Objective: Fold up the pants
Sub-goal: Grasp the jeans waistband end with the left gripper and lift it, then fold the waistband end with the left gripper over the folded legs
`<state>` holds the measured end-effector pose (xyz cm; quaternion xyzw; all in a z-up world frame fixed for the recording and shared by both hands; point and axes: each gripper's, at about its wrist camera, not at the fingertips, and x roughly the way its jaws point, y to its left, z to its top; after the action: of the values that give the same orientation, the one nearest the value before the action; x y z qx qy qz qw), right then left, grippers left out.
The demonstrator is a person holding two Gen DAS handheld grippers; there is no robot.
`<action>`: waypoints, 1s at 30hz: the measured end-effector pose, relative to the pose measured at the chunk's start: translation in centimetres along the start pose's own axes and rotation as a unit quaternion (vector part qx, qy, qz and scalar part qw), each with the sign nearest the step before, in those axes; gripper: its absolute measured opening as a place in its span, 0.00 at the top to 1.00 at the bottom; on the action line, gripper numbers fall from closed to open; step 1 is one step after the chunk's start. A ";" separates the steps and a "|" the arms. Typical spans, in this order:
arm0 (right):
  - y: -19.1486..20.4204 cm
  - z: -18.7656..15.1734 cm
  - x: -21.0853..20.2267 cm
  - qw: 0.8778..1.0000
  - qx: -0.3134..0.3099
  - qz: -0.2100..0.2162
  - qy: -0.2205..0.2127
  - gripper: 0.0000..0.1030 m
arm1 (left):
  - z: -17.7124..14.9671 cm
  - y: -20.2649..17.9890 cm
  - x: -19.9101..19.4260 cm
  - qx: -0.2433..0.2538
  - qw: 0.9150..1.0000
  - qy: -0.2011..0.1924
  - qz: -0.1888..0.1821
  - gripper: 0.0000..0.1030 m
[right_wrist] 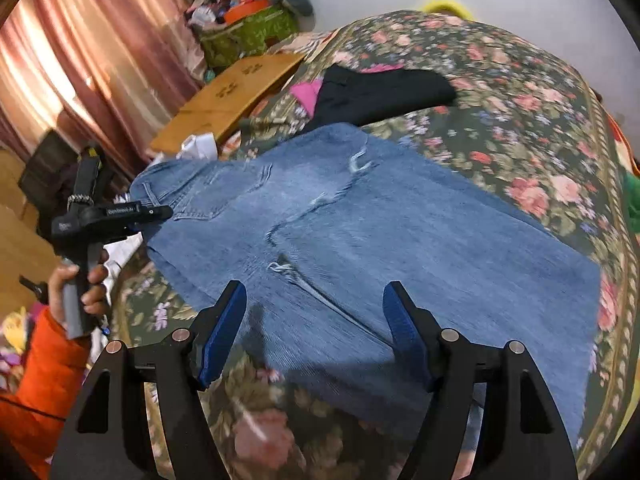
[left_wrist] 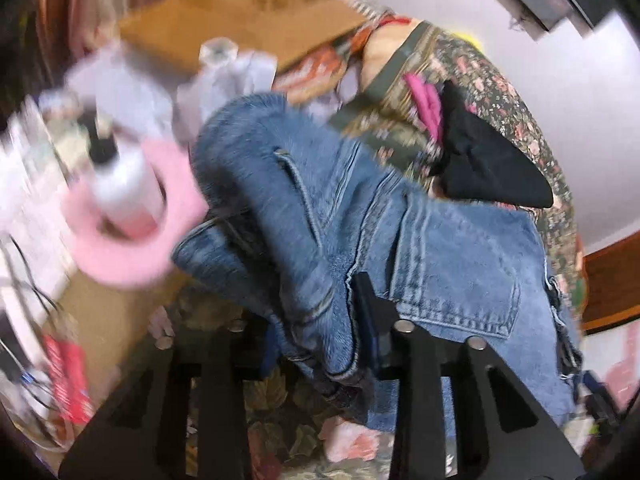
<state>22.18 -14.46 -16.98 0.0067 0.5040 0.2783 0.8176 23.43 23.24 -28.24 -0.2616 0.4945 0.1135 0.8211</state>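
Right hand-held gripper [right_wrist: 314,332] hangs released, its blue-padded fingers [right_wrist: 222,336] spread wide above the near end of the jeans [right_wrist: 360,232], not touching them. Left hand-held gripper [left_wrist: 320,320] is clenched on bunched denim at the waist end of the jeans [left_wrist: 360,220]; from the right wrist view it shows at the far left, gripped by a hand [right_wrist: 80,284] in an orange sleeve.

These jeans are faded blue denim with frayed rips along the legs, a stitched back pocket [left_wrist: 460,280] and heavy seams. They lie mostly flat on the floral bedspread [right_wrist: 500,100], with the waist end lifted and crumpled in the left jaws. Their long axis runs from the waist at the left to the leg ends at the right, slanting across the bed, just ahead of the right fingers. A black garment [right_wrist: 380,92] lies beyond them.
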 end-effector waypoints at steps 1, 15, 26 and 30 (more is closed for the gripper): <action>-0.5 -0.2 -0.8 1.000 0.006 -0.006 -0.009 0.34 | 0.3 -0.9 -0.9 0.016 1.000 -0.016 0.011 0.71; -12.1 -6.6 -8.5 0.978 0.147 -0.138 -0.058 0.34 | 4.9 -17.7 -13.7 0.178 0.966 -0.180 -0.061 0.77; -16.1 -9.5 -5.3 0.976 0.194 -0.089 -0.038 0.33 | -0.4 -33.4 -17.3 0.294 0.920 -0.219 -0.136 0.78; -15.7 -9.6 -5.1 0.979 0.180 -0.090 -0.044 0.33 | -2.8 -38.3 -15.7 0.332 0.911 -0.189 -0.156 0.78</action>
<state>19.54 -32.65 -22.11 0.1211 0.5082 0.1078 0.8458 30.79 -9.25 -3.47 -0.0214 0.2921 -0.1391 0.9460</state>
